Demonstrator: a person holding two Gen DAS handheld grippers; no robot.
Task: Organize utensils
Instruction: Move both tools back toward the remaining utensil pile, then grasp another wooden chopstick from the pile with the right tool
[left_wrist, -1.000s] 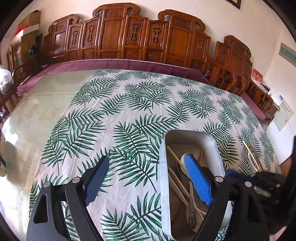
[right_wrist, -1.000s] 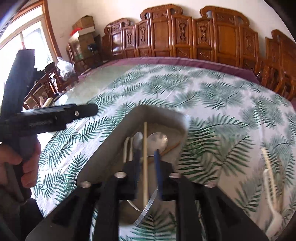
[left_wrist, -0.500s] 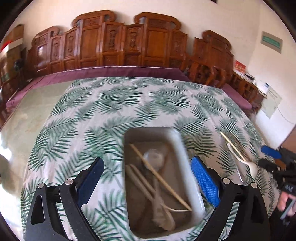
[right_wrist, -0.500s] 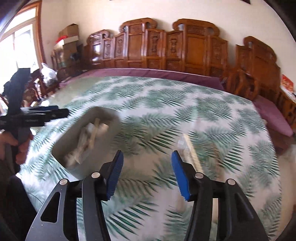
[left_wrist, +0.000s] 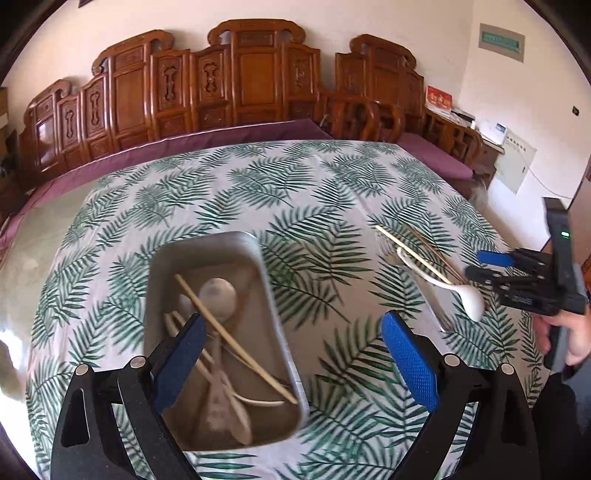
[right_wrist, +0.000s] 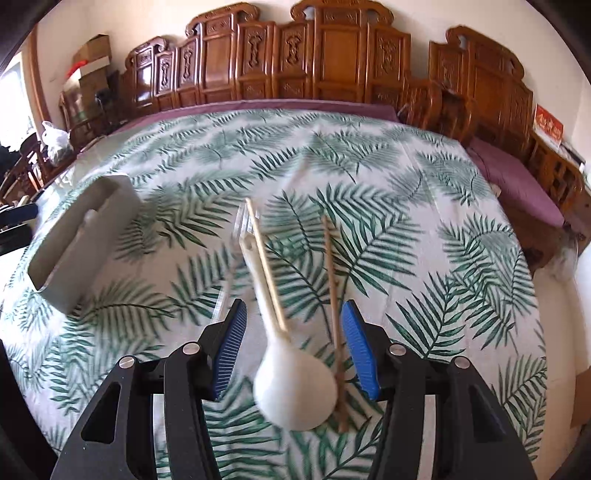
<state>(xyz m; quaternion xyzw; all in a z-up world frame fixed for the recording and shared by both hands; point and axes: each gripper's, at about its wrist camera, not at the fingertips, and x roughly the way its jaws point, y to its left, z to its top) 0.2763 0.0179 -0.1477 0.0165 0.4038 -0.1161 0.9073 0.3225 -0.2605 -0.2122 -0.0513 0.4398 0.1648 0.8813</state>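
Both tongs gape empty; left tongs (left_wrist: 291, 354) over the tray (left_wrist: 273, 295); right tongs (right_wrist: 293, 349) straddling the white spoon (right_wrist: 295, 391).

On the counter (left_wrist: 314, 192) a tray (left_wrist: 269, 280) sits to the left, with chopsticks (left_wrist: 236, 347) and spoons (left_wrist: 218, 295) lying crossed inside it. Well apart to its right, a spoon (right_wrist: 291, 384) lies on the cloth between two chopsticks (right_wrist: 332, 280), a fork (right_wrist: 242, 225) beyond it. Carved chairs (right_wrist: 332, 62) line the far side.
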